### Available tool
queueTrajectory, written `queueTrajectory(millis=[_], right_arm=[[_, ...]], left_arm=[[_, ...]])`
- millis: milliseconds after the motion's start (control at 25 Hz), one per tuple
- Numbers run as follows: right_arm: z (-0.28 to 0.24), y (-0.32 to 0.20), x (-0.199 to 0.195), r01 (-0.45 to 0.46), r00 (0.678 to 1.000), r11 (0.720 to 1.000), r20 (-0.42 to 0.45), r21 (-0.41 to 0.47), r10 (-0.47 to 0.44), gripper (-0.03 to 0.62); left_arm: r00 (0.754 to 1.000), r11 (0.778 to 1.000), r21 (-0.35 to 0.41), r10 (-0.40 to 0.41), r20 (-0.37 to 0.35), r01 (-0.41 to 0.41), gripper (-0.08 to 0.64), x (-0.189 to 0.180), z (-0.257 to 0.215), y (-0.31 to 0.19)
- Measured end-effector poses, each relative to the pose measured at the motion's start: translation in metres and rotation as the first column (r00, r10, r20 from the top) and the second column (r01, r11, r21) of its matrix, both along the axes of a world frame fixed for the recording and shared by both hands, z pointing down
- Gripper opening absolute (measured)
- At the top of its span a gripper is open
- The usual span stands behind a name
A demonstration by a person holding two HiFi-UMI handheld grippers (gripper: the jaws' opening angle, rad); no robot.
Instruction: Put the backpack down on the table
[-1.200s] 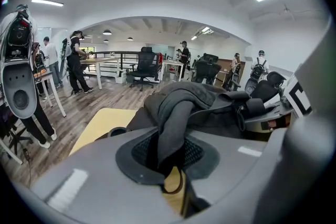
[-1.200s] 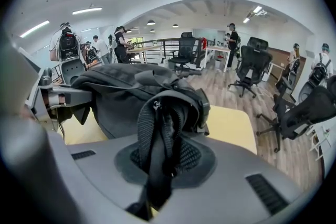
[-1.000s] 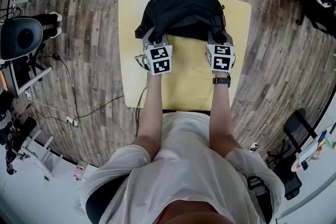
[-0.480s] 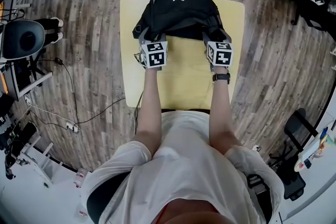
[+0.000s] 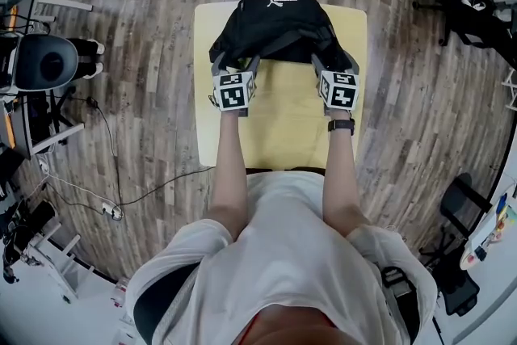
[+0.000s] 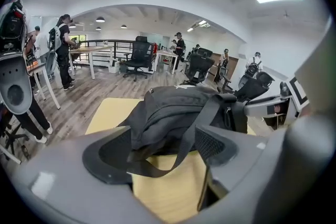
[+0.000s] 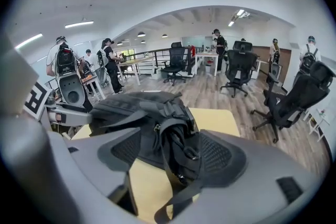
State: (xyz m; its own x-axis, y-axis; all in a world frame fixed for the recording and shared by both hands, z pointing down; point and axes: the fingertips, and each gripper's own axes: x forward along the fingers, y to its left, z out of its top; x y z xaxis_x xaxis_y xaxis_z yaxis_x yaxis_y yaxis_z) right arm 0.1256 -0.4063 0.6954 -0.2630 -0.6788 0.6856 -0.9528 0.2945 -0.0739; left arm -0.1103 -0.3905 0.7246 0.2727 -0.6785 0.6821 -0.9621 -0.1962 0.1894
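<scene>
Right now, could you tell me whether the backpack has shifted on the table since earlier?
No; the backpack still lies at the far edge of the table.

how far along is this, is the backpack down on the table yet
Done: the backpack rests on the yellow table. In hand: the left gripper and right gripper have just been opening their jaws, which stand apart with a strap slack between each pair. Left: draw both grippers back, clear of the backpack.
</scene>
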Motion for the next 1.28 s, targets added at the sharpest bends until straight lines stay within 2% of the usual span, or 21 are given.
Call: queueTrajectory(millis=[320,400,480,640,760,880,1120,1280], right_arm=[[-0.053,0.012,-0.019,0.008,0.999,0.995,0.051,0.102,-0.013,0.313],[-0.072,0.01,-0.027,0.009,0.997,0.99,0.071,0.139,-0.019,0.313],[-0.094,0.006,-0.034,0.005,0.996,0.983,0.088,0.183,-0.021,0.313],[-0.148,0.004,-0.046,-0.017,0.991,0.958,0.133,0.286,-0.022,0.313],[-0.197,0.005,-0.055,-0.017,0.99,0.925,0.138,0.38,-0.039,0.313],[-0.242,0.006,-0.059,-0.016,0.989,0.89,0.14,0.455,-0.053,0.312],[-0.302,0.016,-0.066,-0.014,0.989,0.837,0.129,0.548,-0.068,0.31],[-0.327,0.026,-0.067,-0.022,0.985,0.809,0.151,0.588,-0.082,0.252]], left_arm=[[0.998,0.994,0.107,0.012,-0.057,-0.006,0.365,0.005,-0.058,0.004],[0.997,0.988,0.152,0.014,-0.08,-0.002,0.365,0.007,-0.082,-0.001],[0.997,0.978,0.208,0.026,-0.075,-0.01,0.365,0.008,-0.108,-0.007],[0.997,0.946,0.324,0.041,-0.067,-0.017,0.364,0.007,-0.162,-0.012],[0.995,0.917,0.398,0.043,-0.09,-0.004,0.362,0.003,-0.204,-0.009],[0.996,0.885,0.466,0.045,-0.081,-0.002,0.362,0.002,-0.245,-0.007],[0.995,0.822,0.569,0.047,-0.087,0.011,0.337,-0.003,-0.313,0.001],[0.995,0.795,0.607,0.043,-0.092,0.022,0.292,-0.003,-0.34,0.009]])
